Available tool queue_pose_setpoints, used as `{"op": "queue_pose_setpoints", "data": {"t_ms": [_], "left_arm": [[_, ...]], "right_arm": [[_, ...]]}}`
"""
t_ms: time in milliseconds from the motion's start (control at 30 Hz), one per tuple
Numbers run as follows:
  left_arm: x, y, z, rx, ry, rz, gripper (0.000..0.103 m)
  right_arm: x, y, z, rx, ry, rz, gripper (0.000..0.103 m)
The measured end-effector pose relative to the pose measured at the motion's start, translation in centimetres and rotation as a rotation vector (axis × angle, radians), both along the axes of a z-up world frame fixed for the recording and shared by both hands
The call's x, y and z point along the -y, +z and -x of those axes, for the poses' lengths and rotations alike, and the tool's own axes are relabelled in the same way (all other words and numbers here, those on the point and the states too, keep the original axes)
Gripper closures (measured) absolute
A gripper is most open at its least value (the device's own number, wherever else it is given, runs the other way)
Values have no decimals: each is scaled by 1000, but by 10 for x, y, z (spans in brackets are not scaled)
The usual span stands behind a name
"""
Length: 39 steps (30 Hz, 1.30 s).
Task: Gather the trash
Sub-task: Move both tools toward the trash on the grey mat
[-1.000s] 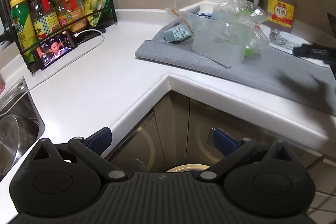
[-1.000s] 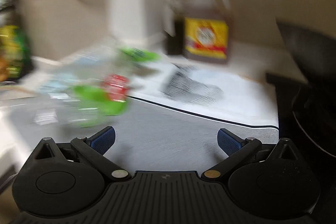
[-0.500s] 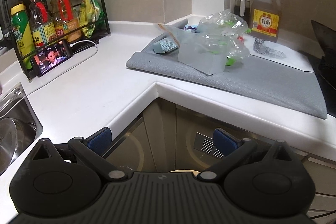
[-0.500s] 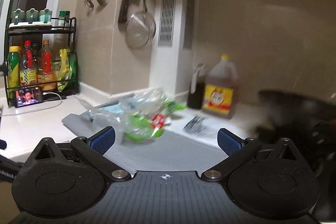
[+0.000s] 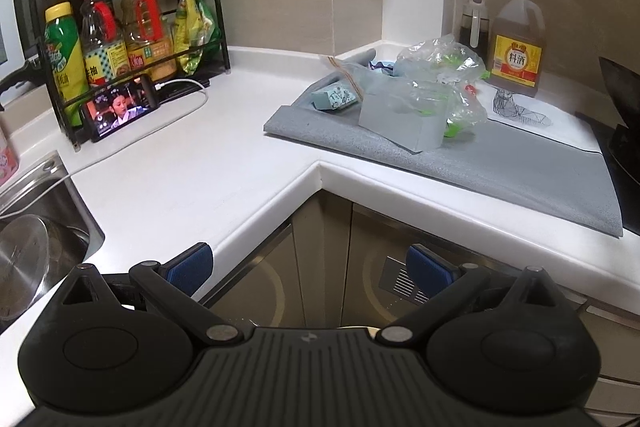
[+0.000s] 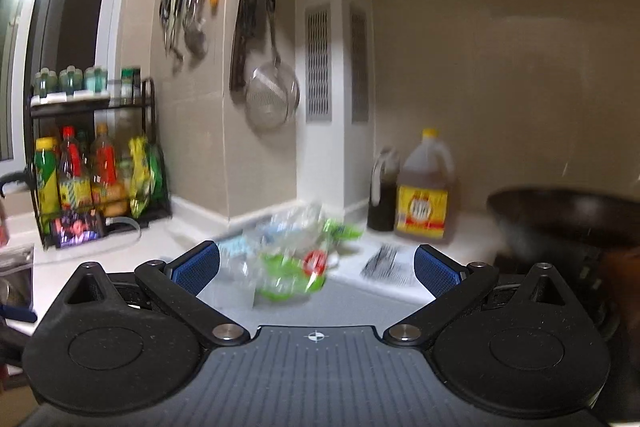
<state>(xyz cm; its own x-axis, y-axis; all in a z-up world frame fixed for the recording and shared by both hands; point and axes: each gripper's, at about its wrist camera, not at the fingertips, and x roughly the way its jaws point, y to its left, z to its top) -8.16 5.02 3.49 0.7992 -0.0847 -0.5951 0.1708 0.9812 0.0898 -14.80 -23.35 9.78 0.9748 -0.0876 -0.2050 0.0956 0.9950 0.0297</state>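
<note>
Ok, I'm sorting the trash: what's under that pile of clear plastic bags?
The clear plastic bags lie over a grey box, with green wrappers showing through, all on the grey mat. Anything deeper in the pile is covered.

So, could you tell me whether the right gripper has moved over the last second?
Yes. The right gripper has pulled back and tilted upward: the jug now looks smaller and sits lower, with far more wall visible.
</note>
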Motion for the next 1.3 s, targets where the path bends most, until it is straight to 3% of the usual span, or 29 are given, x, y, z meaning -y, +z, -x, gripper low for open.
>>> {"op": "queue_pose_setpoints", "data": {"t_ms": [167, 267, 333, 467, 567, 667, 767, 833, 933, 1000, 1067, 1167, 1233, 1300], "left_arm": [[2, -2, 2, 5, -10, -17, 0], [2, -2, 2, 2, -9, -20, 0], [1, -3, 2, -1, -2, -23, 0], [-2, -3, -1, -3, 8, -12, 0], [0, -4, 1, -4, 3, -14, 0], [-1, -6, 3, -4, -1, -33, 0], [-4, -9, 3, -11, 8, -40, 0], [-6, -9, 2, -18, 13, -40, 0], [-6, -9, 1, -17, 20, -36, 0], [-4, -8, 1, -20, 15, -28, 0], [0, -8, 4, -18, 0, -26, 0], [4, -9, 8, -13, -16, -43, 0], [3, -9, 9, -13, -25, -47, 0], [2, -10, 8, -24, -29, -45, 0]], "right_arm": [[16, 30, 17, 84, 11, -55, 0], [19, 37, 18, 68, 39, -97, 0], [20, 47, 20, 55, 69, -98, 0], [21, 70, 34, 152, 65, -39, 0], [21, 60, 24, 116, 35, -28, 0], [21, 36, 11, 33, 42, -101, 0], [14, 15, 7, 19, 40, -129, 0], [4, 15, 14, 79, 20, -85, 0], [-18, 24, 42, 310, 15, 106, 0], [-28, 27, 45, 352, 40, 156, 0], [-25, 20, 32, 253, 156, 47, 0], [-19, -10, -15, -185, 218, -190, 0], [-13, -36, -31, -280, 220, -333, 0], [-10, -49, -40, -311, 154, -372, 0]]}}
